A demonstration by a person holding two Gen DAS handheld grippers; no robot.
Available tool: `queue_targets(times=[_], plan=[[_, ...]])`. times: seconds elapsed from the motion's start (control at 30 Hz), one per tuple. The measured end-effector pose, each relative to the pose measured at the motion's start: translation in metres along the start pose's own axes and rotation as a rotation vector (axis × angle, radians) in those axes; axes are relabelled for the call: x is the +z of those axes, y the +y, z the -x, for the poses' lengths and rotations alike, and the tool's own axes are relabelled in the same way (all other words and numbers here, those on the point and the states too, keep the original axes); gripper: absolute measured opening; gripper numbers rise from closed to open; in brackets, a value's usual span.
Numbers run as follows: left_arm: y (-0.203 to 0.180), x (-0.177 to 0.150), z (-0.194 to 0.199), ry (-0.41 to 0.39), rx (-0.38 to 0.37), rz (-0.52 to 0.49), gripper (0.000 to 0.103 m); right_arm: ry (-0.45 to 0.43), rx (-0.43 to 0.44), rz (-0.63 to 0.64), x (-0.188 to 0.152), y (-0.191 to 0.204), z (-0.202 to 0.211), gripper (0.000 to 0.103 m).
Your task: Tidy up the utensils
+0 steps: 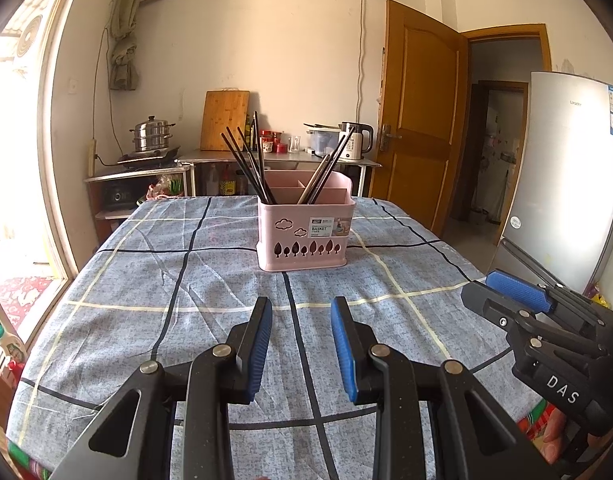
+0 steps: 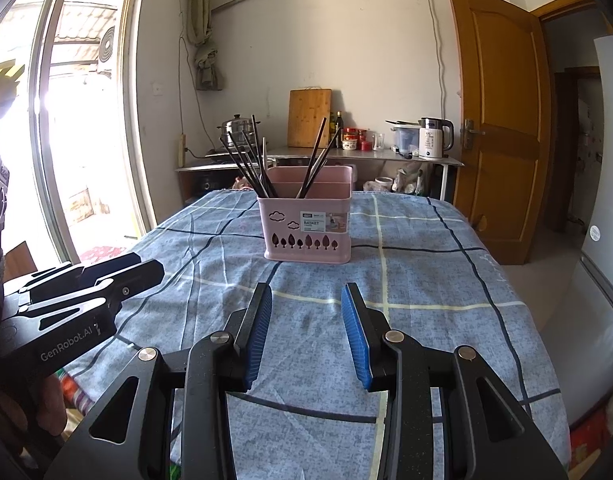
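The table (image 1: 146, 280), covered by a blue checked cloth, is seen from both wrist views. The pink basket (image 1: 304, 236) is positioned near its centre, with dark chopsticks (image 1: 246, 164) standing tilted inside. The left gripper (image 1: 302, 312) and right gripper (image 2: 306, 300) are held above the near edge, side by side, angled downward, jaws released and empty.

"BASKET" on label of pink holder (image 1: 305, 236); "DAS" on right gripper (image 1: 506, 292); "GenRobot.AI" on left gripper (image 2: 138, 276).
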State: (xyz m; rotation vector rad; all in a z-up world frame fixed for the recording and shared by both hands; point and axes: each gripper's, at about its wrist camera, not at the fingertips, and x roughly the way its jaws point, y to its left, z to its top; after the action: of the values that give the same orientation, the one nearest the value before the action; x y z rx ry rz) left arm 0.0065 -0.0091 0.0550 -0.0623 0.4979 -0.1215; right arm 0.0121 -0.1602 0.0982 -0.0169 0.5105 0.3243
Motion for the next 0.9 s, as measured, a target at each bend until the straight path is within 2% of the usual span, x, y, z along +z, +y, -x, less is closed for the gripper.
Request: queue_targets(times=[0.9], plan=[[-0.0039,-0.0038,-0.0008,0.006,0.015,-0.017,0.030,0.008,0.003,-0.002,-0.0023,0.0005,0.0015,0.038]])
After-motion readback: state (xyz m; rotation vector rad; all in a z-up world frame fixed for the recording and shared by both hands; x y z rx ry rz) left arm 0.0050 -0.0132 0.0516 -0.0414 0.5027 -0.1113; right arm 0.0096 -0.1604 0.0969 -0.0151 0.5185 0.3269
